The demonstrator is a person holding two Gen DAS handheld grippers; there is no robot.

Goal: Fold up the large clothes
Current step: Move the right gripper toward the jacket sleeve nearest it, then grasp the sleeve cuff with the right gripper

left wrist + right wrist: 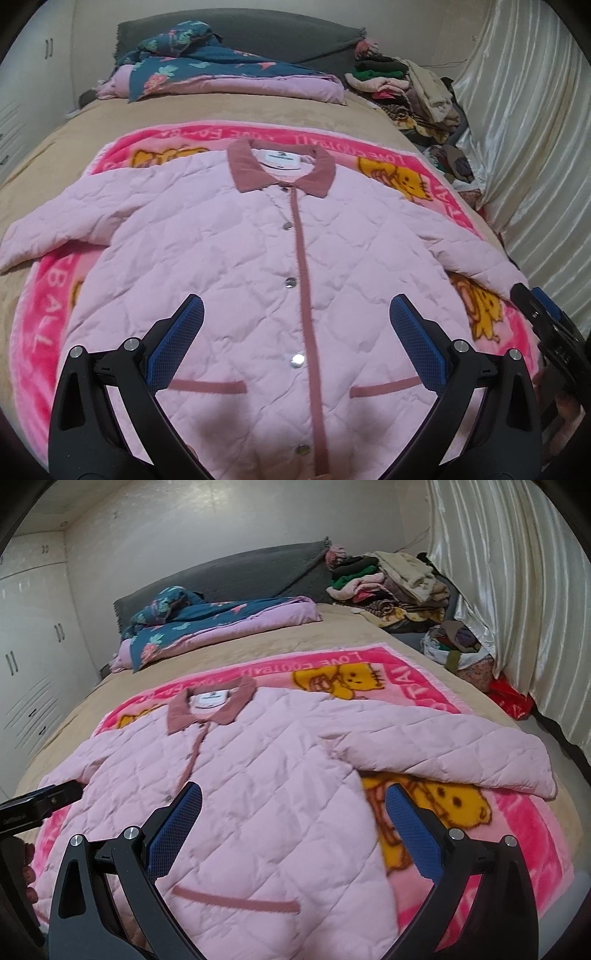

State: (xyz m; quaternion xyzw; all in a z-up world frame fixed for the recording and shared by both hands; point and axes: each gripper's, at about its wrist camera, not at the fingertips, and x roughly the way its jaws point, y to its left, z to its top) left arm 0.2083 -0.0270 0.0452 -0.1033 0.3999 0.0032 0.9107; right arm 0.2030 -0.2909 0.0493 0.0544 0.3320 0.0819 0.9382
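Jacket (236, 258), pink and quilted, lies front-up and buttoned on a pink cartoon blanket (40, 325) spread over the bed (55, 155), sleeves out. Left gripper (295, 314) and right gripper (293, 801) hover above it, jaws wide apart, holding nothing.

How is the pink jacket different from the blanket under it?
The jacket is pale pink and quilted in diamonds; the blanket is bright pink and fuzzy. The jacket is plain with a darker collar and snaps; the blanket has yellow bears and letters. The jacket lies on top; the blanket spreads wider beneath. Both lie flat on the bed.
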